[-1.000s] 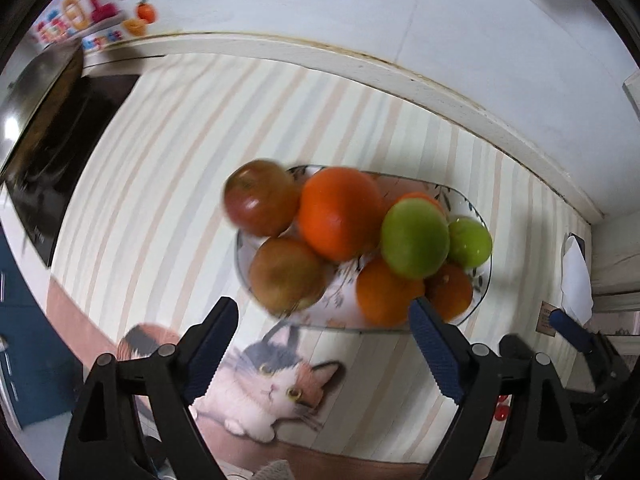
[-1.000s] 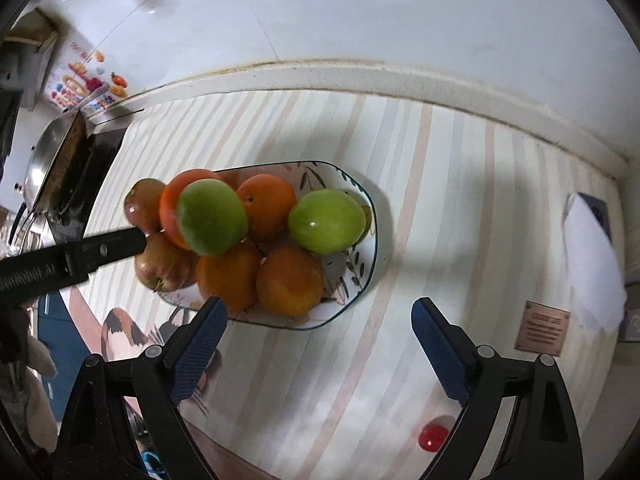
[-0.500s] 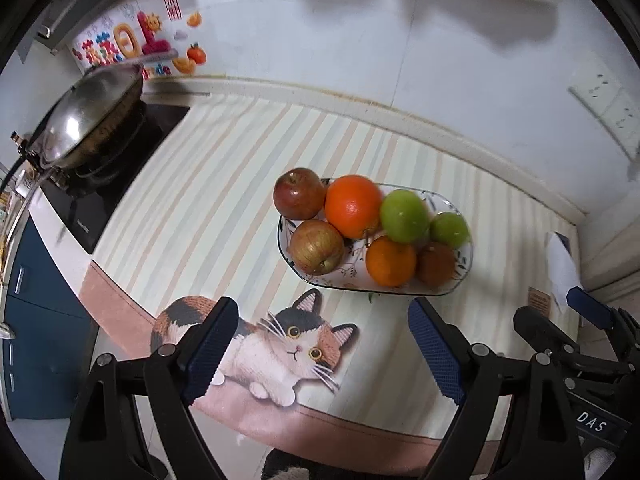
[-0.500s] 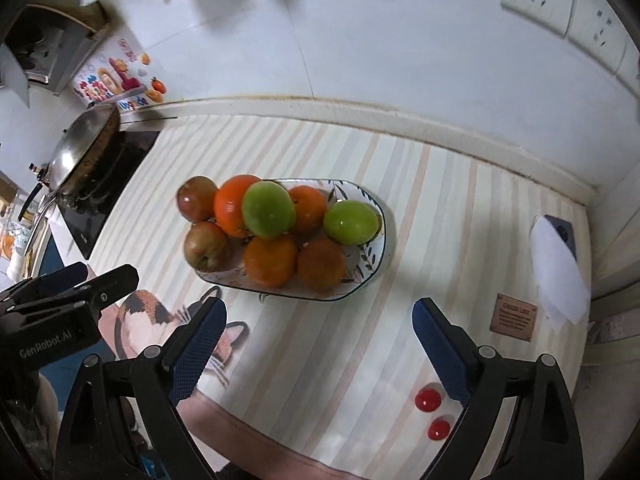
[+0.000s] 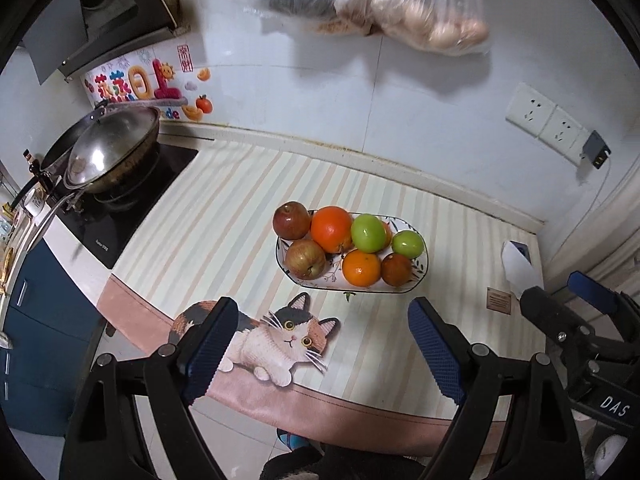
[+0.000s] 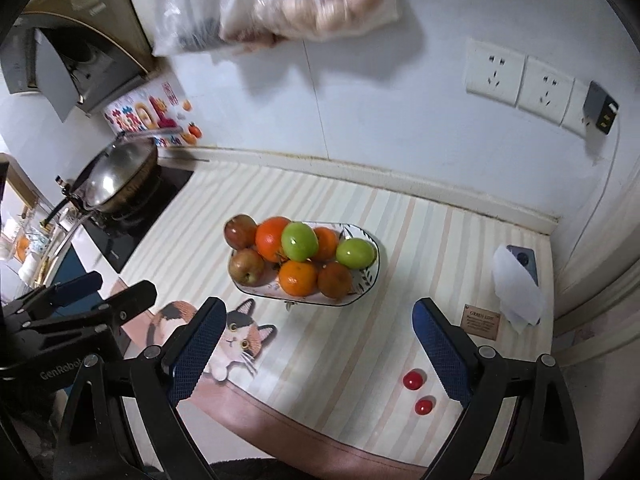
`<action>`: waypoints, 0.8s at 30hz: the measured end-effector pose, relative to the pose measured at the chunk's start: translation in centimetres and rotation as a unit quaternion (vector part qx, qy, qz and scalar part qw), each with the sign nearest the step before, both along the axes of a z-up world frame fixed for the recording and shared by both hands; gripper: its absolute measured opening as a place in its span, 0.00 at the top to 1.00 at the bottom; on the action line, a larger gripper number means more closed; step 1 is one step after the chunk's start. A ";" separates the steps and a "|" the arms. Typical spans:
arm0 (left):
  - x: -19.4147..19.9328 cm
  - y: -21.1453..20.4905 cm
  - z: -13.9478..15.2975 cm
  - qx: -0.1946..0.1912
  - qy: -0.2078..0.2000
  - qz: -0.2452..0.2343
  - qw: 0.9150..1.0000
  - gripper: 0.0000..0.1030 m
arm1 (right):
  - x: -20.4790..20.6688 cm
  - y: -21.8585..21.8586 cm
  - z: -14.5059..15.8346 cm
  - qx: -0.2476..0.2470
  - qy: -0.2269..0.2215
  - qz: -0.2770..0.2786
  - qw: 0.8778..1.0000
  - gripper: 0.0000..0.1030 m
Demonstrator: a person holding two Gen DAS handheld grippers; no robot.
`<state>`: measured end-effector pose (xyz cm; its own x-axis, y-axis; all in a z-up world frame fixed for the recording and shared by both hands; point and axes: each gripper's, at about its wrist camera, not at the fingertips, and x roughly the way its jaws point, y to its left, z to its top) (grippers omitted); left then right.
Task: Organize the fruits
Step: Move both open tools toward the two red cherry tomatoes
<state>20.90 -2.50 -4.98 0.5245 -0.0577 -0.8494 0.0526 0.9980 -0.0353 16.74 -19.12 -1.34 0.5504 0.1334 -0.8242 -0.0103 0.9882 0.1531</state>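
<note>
Fruit fills my white oval patterned dish ahead of both empty, spread grippers: left gripper, right gripper; its long axis crosses them.

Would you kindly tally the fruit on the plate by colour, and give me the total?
Plate, as far as both views show:
Red apples: 2
Orange fruits: 4, one of them darker and brownish
Green fruits: 2
Total: 8
</note>
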 end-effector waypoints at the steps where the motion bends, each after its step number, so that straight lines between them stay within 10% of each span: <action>1: -0.5 0.1 0.4 0.000 -0.003 -0.001 1.000 0.16 | -0.6 0.1 0.7 -0.003 -0.006 0.000 1.000 0.06; 24: -3.1 -0.2 1.1 0.000 -0.003 -0.001 1.000 0.16 | -4.7 -0.3 3.3 0.024 -0.025 -0.021 0.999 0.06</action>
<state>17.79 -2.75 -3.85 0.5295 -0.0595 -0.8462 0.0550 0.9978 -0.0357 12.02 -19.38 1.95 0.5961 0.1483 -0.7891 0.0223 0.9794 0.2009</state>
